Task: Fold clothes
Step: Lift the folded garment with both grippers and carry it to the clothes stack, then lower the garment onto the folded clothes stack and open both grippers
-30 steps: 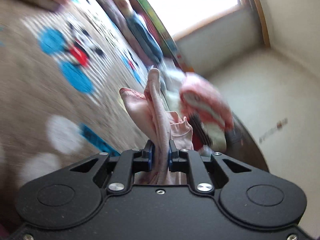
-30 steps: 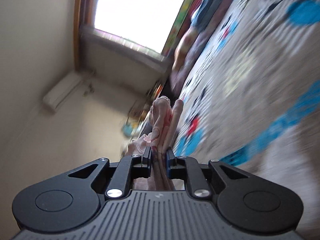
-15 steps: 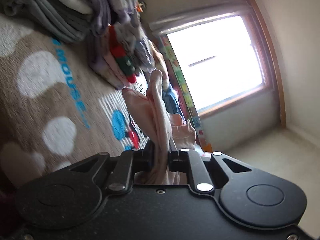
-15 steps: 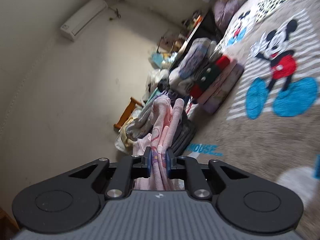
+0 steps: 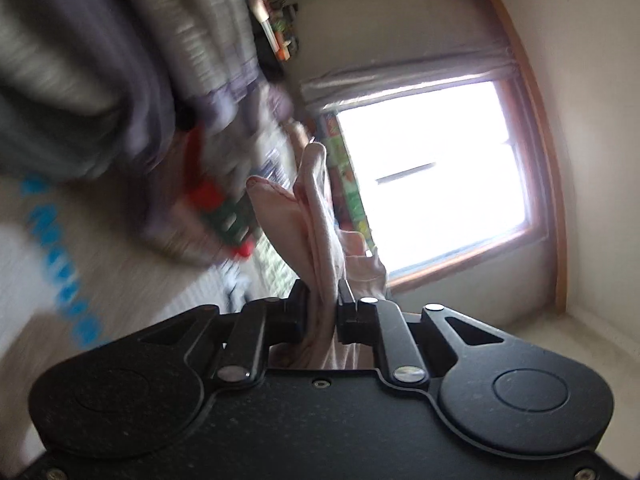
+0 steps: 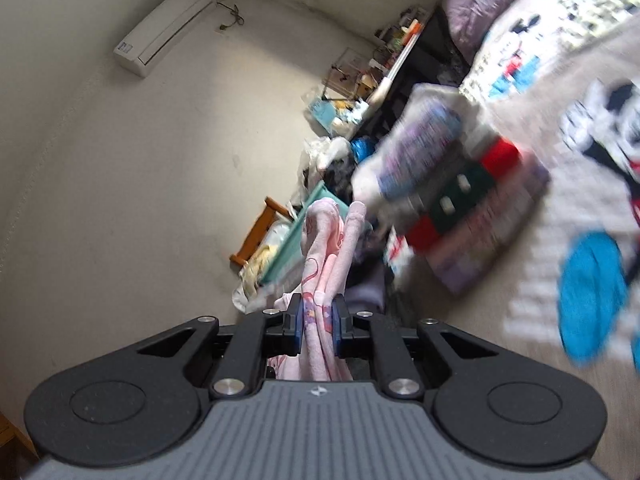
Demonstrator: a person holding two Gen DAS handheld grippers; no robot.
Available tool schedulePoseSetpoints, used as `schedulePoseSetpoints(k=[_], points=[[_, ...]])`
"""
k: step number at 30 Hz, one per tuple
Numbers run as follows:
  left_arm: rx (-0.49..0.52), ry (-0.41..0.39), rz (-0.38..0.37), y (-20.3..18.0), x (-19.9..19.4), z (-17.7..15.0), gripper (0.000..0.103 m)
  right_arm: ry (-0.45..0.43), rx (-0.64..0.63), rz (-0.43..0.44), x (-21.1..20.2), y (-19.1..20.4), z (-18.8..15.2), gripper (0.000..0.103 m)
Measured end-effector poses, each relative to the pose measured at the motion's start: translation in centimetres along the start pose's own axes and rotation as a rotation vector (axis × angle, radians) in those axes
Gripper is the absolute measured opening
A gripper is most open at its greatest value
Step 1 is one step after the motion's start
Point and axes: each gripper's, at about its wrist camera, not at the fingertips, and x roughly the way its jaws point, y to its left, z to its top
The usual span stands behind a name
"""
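My left tongs (image 5: 323, 300) are clamped on a bunched edge of the pink garment (image 5: 308, 216), which stands up out of the jaws in thick folds. A second ago this camera looked across the cartoon-print rug toward a window low in the corner; now the window (image 5: 432, 172) fills the right side and a blurred stack of folded clothes (image 5: 208, 128) fills the left, with the rug's blue lettering (image 5: 60, 256) streaking past. I have swung the garment up and round.

My right tongs (image 6: 316, 316) grip another bunch of the same pink garment (image 6: 324, 248), here showing a printed pattern. This view has turned from window and rug to a wall with an air conditioner (image 6: 164, 24), a cluttered far corner, a folded clothes pile (image 6: 460, 192) to the right, and the rug's cartoon mouse (image 6: 612, 128) beyond.

Both grips look unchanged, so only the arms have moved. I judge the garment is held up in the air, off the rug, being shaken out or carried toward a flat spot. No fold is laid yet.
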Motion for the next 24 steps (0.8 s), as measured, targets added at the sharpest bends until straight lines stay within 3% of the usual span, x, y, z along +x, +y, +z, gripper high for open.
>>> schedulePoseSetpoints(k=[10,19,21,22,24], points=[[0.022,-0.088,-0.004,-2.5,12.4,9.2,0.011,-0.025,-0.049,-0.012,9.4,-0.1,14.5,0.016],[0.023,-0.144,0.049,-1.9,18.0,12.8,0.011,-0.001,-0.103,-0.067,16.5,-2.6,22.6,0.016],[0.114,-0.161,0.149,-1.4,18.8,13.0,0.013,0.01,-0.1,-0.075,18.0,-3.5,23.3,0.016],[0.22,-0.166,0.276,-1.5,19.3,12.9,0.017,0.011,-0.124,-0.119,18.8,-4.0,23.2,0.017],[0.356,-0.153,0.409,-1.8,18.8,11.9,0.017,-0.013,-0.253,-0.307,20.2,-4.5,22.6,0.023]])
